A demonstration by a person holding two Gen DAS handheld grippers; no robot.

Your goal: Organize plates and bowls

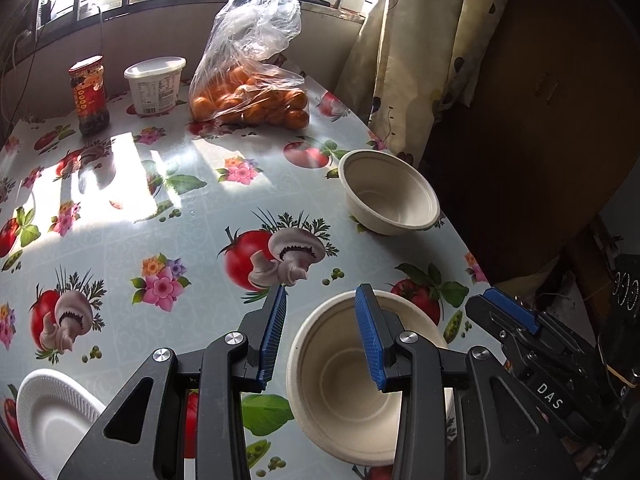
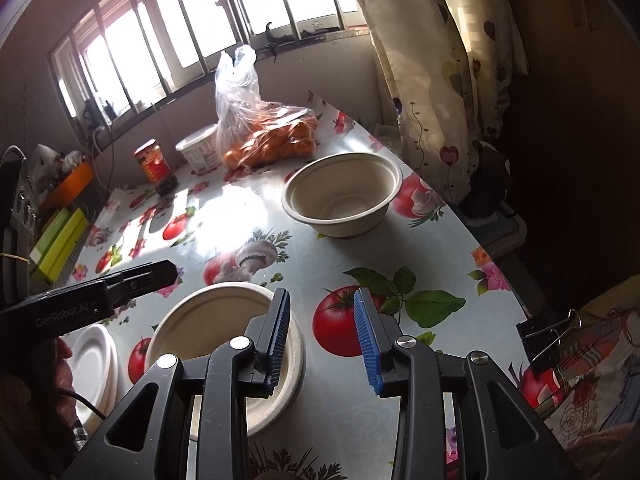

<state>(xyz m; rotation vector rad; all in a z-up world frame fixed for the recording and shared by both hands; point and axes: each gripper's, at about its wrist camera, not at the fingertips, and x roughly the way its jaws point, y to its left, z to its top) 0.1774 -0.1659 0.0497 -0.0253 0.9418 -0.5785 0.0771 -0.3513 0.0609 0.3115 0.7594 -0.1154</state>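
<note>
A: Where are the bowls?

B: The near bowl sits under both grippers; the far bowl stands well beyond it, by the table edge.

A: Jaws?

B: Left gripper and right gripper are both parted, holding nothing.

A: Handling?

B: Probably light, thin, slightly flexible pulp. Pinch the rim gently.

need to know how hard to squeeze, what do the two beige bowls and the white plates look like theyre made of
Near bowl and far bowl: probably moulded paper pulp, going by the matte beige surface, thin rolled rim and lack of shine. White plates: a small stack, smooth and faintly glossy; the ribbed rim seen from the left wrist suggests foam or pressed pulp, but I cannot tell which. All look light and easy to crush.
</note>
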